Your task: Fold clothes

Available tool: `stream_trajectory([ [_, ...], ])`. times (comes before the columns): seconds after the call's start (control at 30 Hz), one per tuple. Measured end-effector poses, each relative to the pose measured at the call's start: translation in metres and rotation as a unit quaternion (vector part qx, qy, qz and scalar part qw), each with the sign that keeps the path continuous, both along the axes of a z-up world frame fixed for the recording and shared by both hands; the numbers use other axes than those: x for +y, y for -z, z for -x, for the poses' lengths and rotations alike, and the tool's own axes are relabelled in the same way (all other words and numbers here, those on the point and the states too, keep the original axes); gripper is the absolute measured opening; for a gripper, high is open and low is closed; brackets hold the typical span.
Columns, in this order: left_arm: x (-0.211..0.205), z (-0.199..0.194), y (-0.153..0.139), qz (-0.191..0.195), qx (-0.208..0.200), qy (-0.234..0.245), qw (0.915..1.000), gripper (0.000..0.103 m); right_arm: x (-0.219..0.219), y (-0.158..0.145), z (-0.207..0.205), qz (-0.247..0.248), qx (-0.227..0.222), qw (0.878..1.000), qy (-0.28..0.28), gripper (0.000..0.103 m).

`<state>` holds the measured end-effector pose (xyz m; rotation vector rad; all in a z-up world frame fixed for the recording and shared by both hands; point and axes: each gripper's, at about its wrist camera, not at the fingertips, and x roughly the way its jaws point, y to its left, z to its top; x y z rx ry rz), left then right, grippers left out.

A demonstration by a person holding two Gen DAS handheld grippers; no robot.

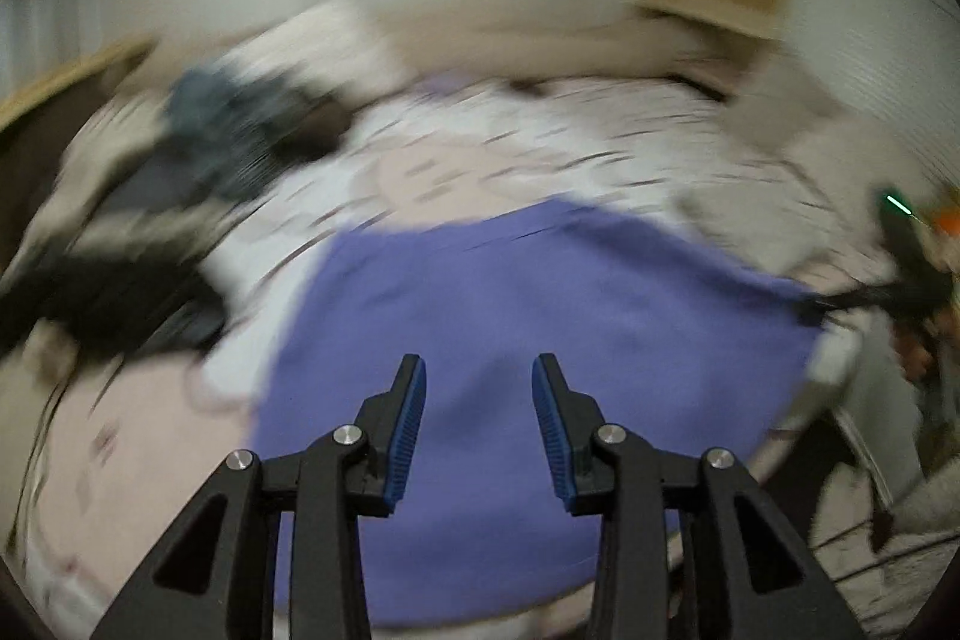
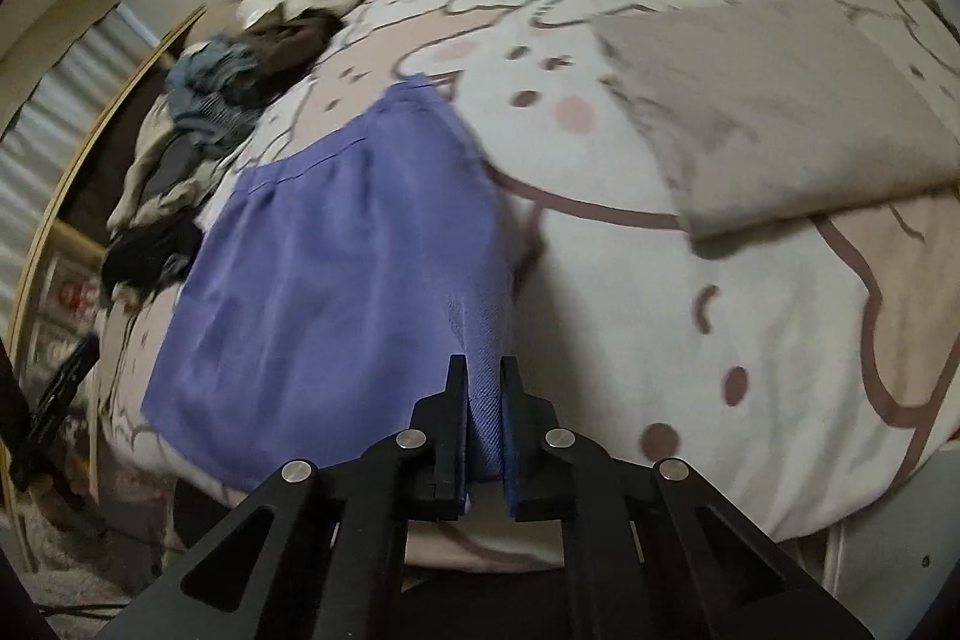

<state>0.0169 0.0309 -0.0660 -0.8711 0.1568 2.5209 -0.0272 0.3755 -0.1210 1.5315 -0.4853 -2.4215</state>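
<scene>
Right wrist: purple garment (image 2: 336,280) on cartoon-print bedspread (image 2: 690,340).

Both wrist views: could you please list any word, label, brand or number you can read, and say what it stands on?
None can be read.
Purple cloth garment: no print or label visible.
White bedcover with brown cartoon outlines: drawings only, no lettering.
Shelf items at the left edge: too small and blurred to read.
The left wrist view is motion-blurred throughout.
</scene>
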Motion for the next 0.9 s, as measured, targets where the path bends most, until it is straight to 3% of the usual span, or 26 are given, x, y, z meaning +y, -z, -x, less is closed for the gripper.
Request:
stream_trajectory([
  [0.13, 0.083, -0.017, 0.009, 0.012, 0.062, 0.106, 0.9924, 0.036, -0.016, -0.013, 0.006, 0.011, 0.002, 1.000, -0.027, 0.007],
  [0.33, 0.163, -0.025, 0.034, 0.023, 0.055, 0.185, 0.9809, 0.036, -0.038, -0.032, 0.021, 0.041, -0.009, 0.997, -0.065, 0.006],
  [0.47, 0.183, -0.026, 0.040, 0.030, 0.064, 0.165, 0.9838, 0.036, -0.052, -0.038, 0.029, 0.046, -0.019, 0.995, -0.087, 0.006],
  [0.67, 0.182, -0.006, 0.048, 0.020, 0.039, 0.109, 0.9930, 0.036, -0.061, -0.040, 0.032, 0.060, -0.027, 0.993, -0.094, 0.006],
  [0.8, 0.187, -0.001, 0.052, 0.020, 0.048, 0.090, 0.9946, 0.036, -0.068, -0.041, 0.031, 0.067, -0.027, 0.993, -0.093, 0.006],
  [0.83, 0.187, -0.001, 0.053, 0.021, 0.052, 0.084, 0.9948, 0.032, -0.070, -0.042, 0.030, 0.060, -0.023, 0.994, -0.093, 0.006],
  [0.87, 0.188, 0.000, 0.053, 0.023, 0.056, 0.079, 0.9950, 0.017, -0.072, -0.043, 0.029, 0.050, -0.017, 0.994, -0.094, 0.006],
  [0.9, 0.187, 0.001, 0.054, 0.021, 0.057, 0.077, 0.9952, 0.012, -0.074, -0.044, 0.027, 0.037, -0.013, 0.995, -0.092, 0.006],
])
